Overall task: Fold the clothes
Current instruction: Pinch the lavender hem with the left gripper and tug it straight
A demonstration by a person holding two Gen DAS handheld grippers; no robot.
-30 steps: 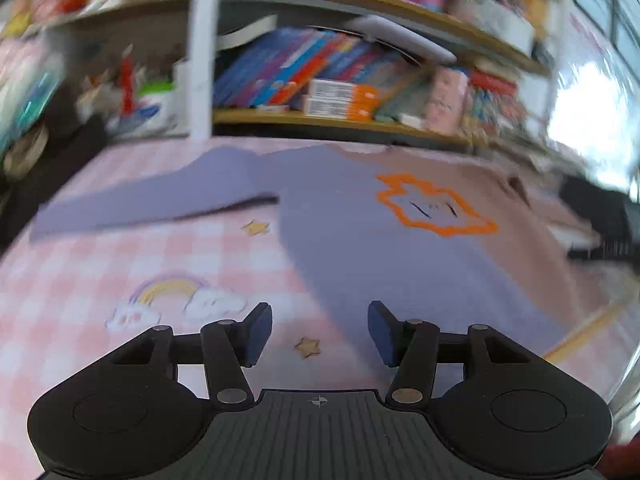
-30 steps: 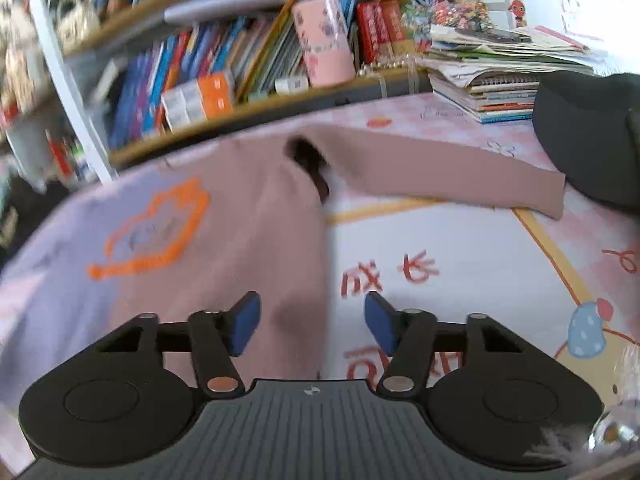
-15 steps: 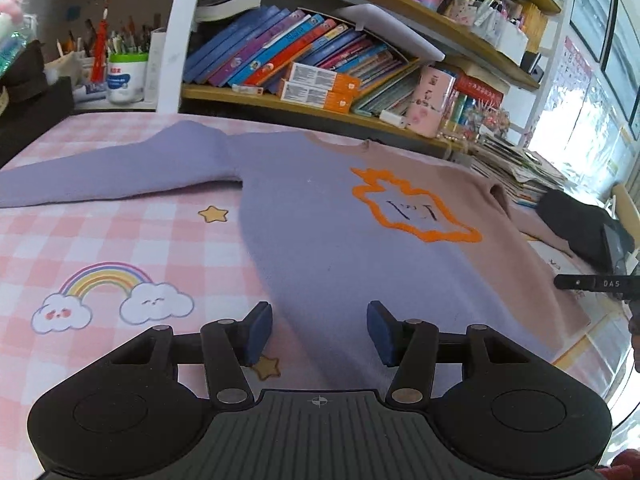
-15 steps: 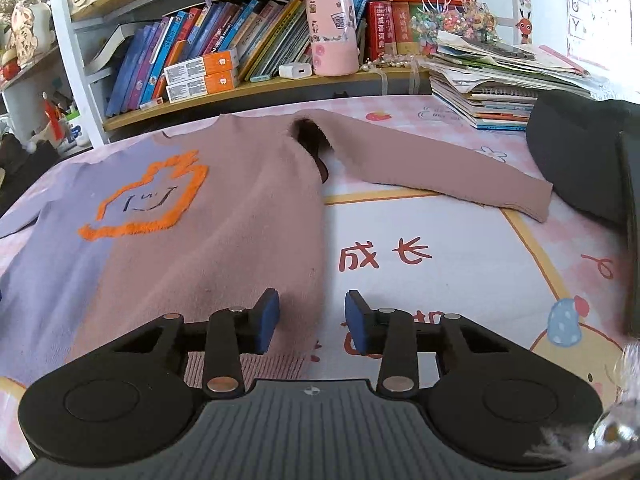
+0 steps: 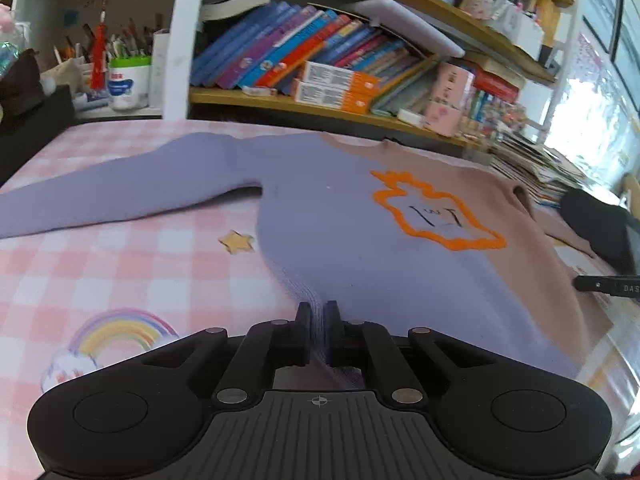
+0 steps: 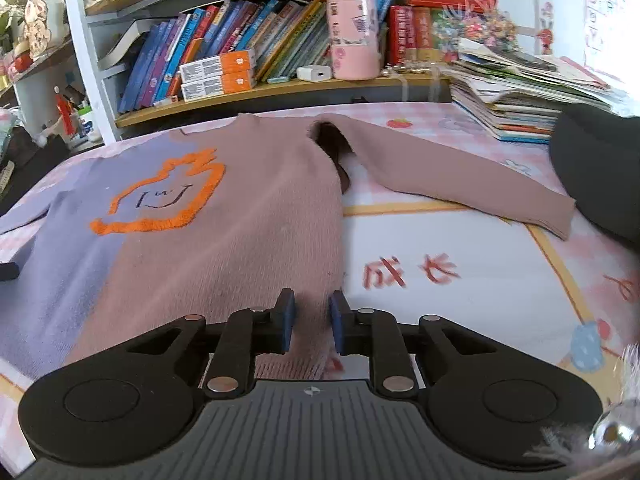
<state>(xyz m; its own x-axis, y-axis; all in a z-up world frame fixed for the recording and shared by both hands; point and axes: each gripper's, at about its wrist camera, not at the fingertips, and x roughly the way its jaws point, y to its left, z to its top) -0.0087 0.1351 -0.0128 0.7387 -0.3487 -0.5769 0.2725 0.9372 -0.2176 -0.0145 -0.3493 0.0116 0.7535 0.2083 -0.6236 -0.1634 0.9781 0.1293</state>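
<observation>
A sweater [image 5: 352, 248], half lilac and half dusty pink with an orange outline patch, lies flat on the pink checked table cover, sleeves spread out. My left gripper [image 5: 318, 324] is shut on the lilac hem corner, with cloth pinched between its pads. In the right wrist view the sweater [image 6: 240, 232] lies ahead. My right gripper [image 6: 311, 320] straddles the pink hem corner, its jaws nearly closed with a narrow gap, the cloth between them.
A bookshelf [image 5: 320, 68] full of books runs along the back. A stack of magazines [image 6: 516, 92] and a black object [image 6: 600, 168] sit at the right. The pink sleeve [image 6: 460, 176] reaches toward the black object. A pen cup [image 5: 128, 84] stands far left.
Both grippers moved down and forward onto the hem. The left closed fully on the lilac corner. The right narrowed around the pink corner.
</observation>
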